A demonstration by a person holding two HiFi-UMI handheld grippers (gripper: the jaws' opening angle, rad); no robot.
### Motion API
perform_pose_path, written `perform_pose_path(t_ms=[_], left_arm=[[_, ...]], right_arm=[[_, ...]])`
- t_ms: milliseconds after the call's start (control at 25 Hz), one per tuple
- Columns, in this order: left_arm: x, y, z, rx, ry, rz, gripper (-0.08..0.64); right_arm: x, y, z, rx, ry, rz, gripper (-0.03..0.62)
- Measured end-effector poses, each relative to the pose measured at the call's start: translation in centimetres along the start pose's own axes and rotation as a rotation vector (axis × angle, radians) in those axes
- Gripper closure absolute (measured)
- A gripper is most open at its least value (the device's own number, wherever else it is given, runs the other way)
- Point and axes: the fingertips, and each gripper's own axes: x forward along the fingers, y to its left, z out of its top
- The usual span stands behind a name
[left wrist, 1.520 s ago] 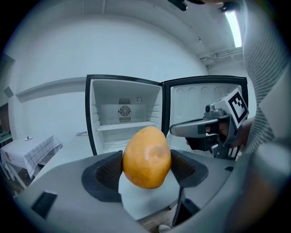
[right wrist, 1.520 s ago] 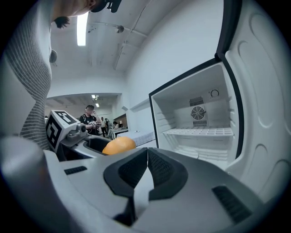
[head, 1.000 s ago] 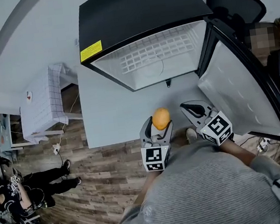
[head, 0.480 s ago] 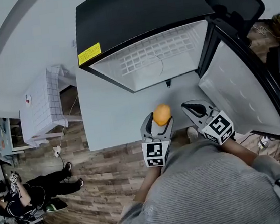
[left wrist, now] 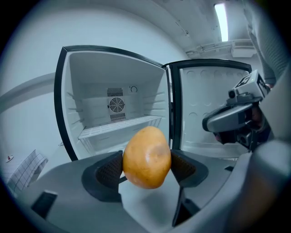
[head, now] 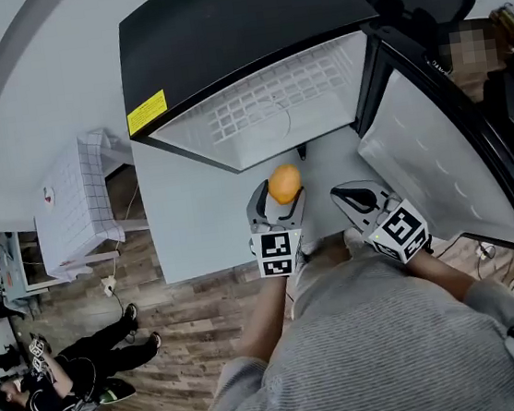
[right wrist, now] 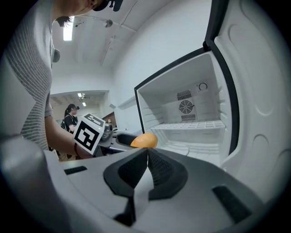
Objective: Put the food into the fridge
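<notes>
The left tongs (left wrist: 146,169) are pinching a potato (left wrist: 146,157) between their two black, finely dimpled pads. It's egg-shaped, with smooth yellow-orange skin and a slight sheen. In the left gripper view its long axis stands almost upright, leaning a touch to the right with the narrower end up, so the squeeze goes across its short width. It's held in the air just in front of the open fridge (left wrist: 113,91), not inside it. The fridge is black outside and white inside, with a slatted white shelf (left wrist: 118,128) and a round fan grille (left wrist: 117,105) on the back wall. The door (head: 428,160) is swung wide, showing its moulded white liner. The right tongs (right wrist: 147,157) are pressed together on nothing, off to the side of the potato.
</notes>
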Motion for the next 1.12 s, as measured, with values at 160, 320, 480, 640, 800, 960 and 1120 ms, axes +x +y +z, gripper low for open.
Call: perform_pose_path(t_ms=[160, 320, 480, 640, 800, 960, 1120], left_arm=[[2.4, 1.2, -0.4, 0.011, 0.022, 0.011, 0.222], [4.6, 2.5, -1.1, -0.008, 0.042, 0.038, 0.222], [6.3, 3.7, -2.0, -0.036, 0.065, 0.057, 0.222], [8.0, 4.5, -2.8, -0.029, 0.096, 0.066, 0.222], [9.7, 5.6, -3.7, -0.023, 0.125, 0.076, 0.222], [11.1, 6.6, -4.0, -0.013, 0.149, 0.084, 0.222], [12.2, 7.5, -3.8, -0.011, 0.153, 0.095, 0.222]], right_arm=[[0.3, 0.0, -0.2, 0.004, 0.021, 0.001, 0.581], [0.6, -0.1, -0.3, 0.008, 0.026, 0.001, 0.581], [0.9, -0.3, -0.5, 0.009, 0.033, 0.003, 0.581], [0.9, -0.6, -0.9, 0.017, 0.049, -0.005, 0.581], [1.1, -0.9, -1.4, 0.021, 0.058, -0.012, 0.581], [1.0, -1.2, -1.4, 0.024, 0.069, -0.028, 0.581], [0.8, -1.7, -1.6, 0.032, 0.075, -0.044, 0.581]])
